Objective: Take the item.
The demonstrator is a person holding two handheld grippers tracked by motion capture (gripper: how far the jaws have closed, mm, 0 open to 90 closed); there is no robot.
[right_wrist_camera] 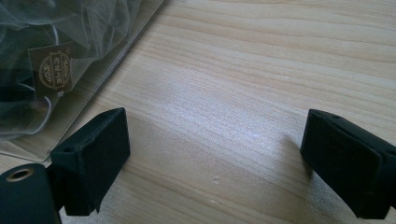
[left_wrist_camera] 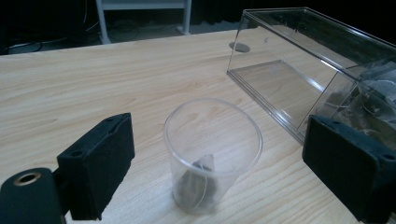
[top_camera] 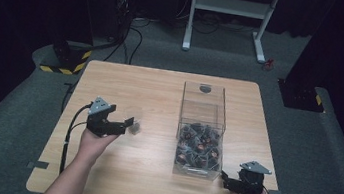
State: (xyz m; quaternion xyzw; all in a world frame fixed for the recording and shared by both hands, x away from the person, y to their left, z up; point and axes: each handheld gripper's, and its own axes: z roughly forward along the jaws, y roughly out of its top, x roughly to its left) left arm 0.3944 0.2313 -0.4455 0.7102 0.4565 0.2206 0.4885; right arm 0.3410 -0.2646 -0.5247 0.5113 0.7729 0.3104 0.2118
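High view: your left gripper (top_camera: 125,123) sits over the left half of the wooden table (top_camera: 160,90), jaws spread wide and pointing right at a small clear cup (top_camera: 134,127) just off their tips. A clear plastic box (top_camera: 201,131) stands right of centre, its near end packed with dark mesh tea bags (top_camera: 199,146), its far end bare. Your right gripper (top_camera: 225,180) rests near the table's front right corner, just beside the box's near corner; jaw gap hard to read here.

Left gripper view: jaws wide, the cup upright between them, touching neither pad. One dark tea bag (left_wrist_camera: 198,179) lies in the cup's bottom. Box off to the right.

Right gripper view: jaws wide apart over bare wood, holding nothing. Box wall at upper left, a tea bag tag (right_wrist_camera: 50,70) showing through it.
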